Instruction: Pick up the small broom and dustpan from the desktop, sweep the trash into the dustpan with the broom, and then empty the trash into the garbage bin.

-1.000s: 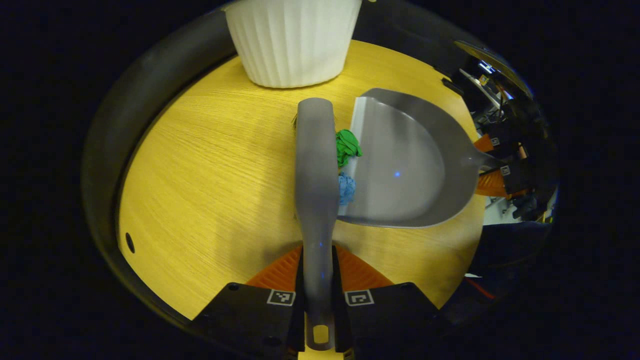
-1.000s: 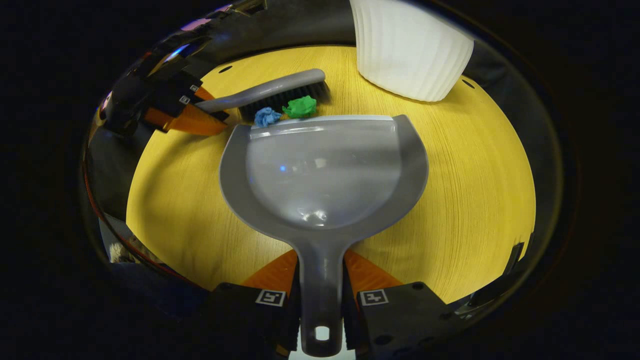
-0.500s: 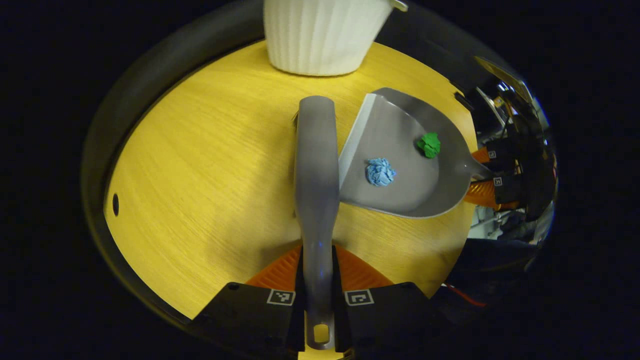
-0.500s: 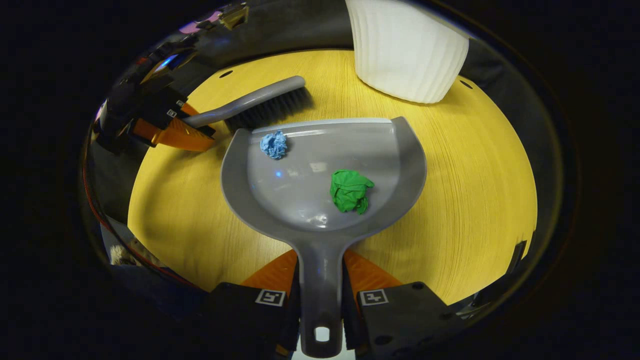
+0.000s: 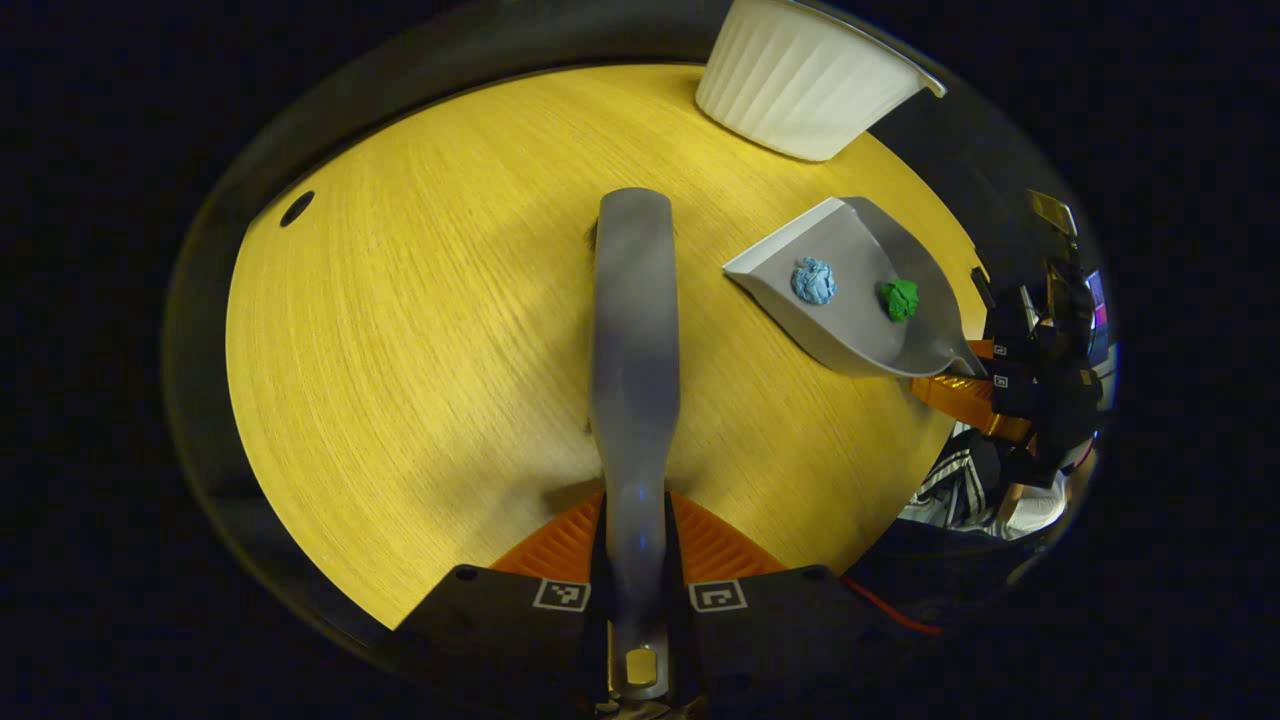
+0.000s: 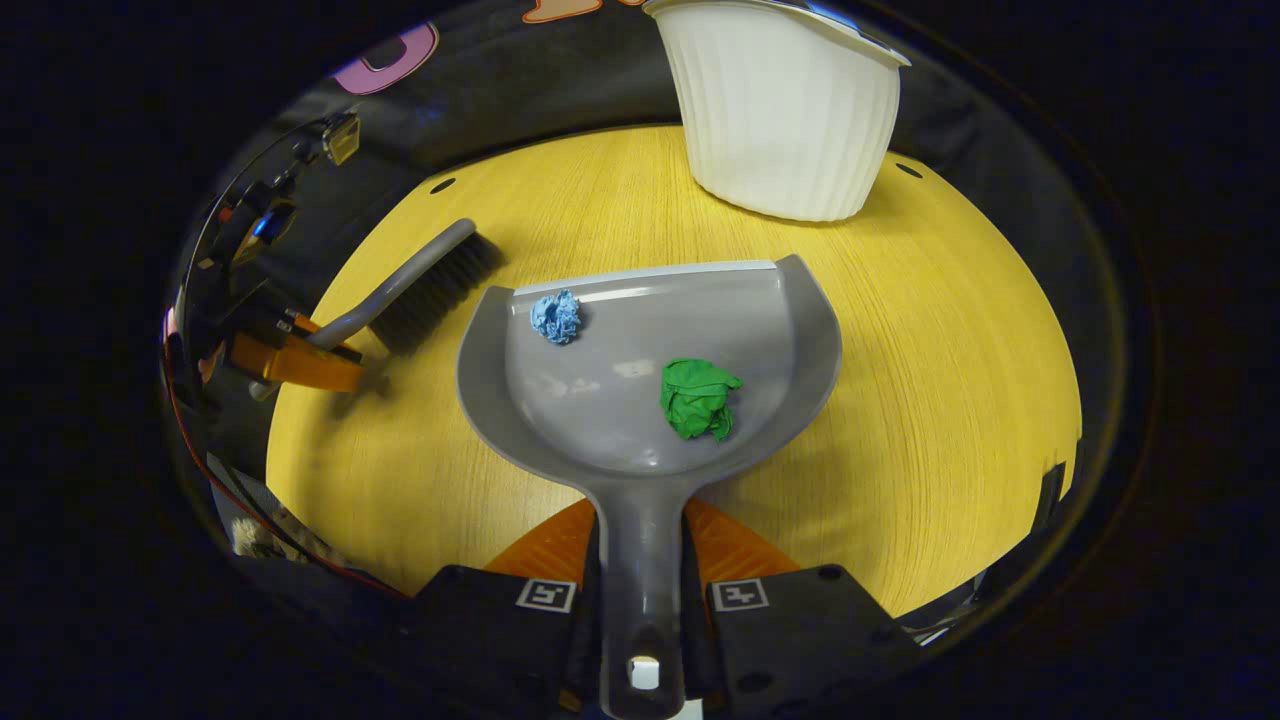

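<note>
My left gripper [image 5: 638, 545] is shut on the handle of the grey broom [image 5: 633, 340], which points away over the yellow tabletop. My right gripper [image 6: 640, 545] is shut on the handle of the grey dustpan [image 6: 600, 420]. Inside the pan lie a blue paper ball [image 6: 556, 316] near its front lip and a green paper ball [image 6: 699, 398] in the middle. In the left gripper view the dustpan [image 5: 850, 310] sits raised at the right, carrying the blue ball [image 5: 814, 281] and green ball [image 5: 899, 298]. In the right gripper view the broom [image 6: 420, 285] is off to the left, apart from the pan.
A white ribbed garbage bin [image 6: 785, 120] stands on the far side of the round yellow table [image 6: 950, 330], just beyond the pan's lip; it is also at the top right in the left gripper view, bin [image 5: 805, 85]. Small holes mark the table's edge.
Both paper balls went from the table in front of the pan's lip into the pan. The broom has drawn away to the left, and the dustpan has lifted and tipped back.
</note>
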Available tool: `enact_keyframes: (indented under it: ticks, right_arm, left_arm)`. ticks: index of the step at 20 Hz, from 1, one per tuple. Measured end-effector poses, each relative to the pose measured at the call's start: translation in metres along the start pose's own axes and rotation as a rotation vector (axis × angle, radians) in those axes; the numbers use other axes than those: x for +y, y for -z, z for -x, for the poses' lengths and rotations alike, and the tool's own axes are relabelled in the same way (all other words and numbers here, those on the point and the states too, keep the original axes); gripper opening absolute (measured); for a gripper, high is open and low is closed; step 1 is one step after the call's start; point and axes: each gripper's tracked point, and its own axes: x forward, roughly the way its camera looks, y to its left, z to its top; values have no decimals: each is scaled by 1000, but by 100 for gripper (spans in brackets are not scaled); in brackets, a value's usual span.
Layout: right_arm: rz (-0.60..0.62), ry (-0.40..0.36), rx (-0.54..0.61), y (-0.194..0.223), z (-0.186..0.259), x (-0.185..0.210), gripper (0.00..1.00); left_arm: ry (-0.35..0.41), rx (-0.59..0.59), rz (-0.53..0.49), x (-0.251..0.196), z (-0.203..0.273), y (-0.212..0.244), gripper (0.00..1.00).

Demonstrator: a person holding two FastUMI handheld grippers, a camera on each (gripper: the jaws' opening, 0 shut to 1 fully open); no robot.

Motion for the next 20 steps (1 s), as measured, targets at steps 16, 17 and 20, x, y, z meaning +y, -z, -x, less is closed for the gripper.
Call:
enact_keyframes:
  ticks: [16,17,20]
  right_arm:
    - [-143,60,-160,-54,160,-35,32]
    - [-156,64,-164,-60,175,-38,32]
    - [-200,57,-173,-79,216,-48,35]
  left_arm:
    - [5,-10,96,40,-13,31,22]
    - [7,-7,88,40,-13,33,22]
    - [9,1,72,40,-13,37,22]
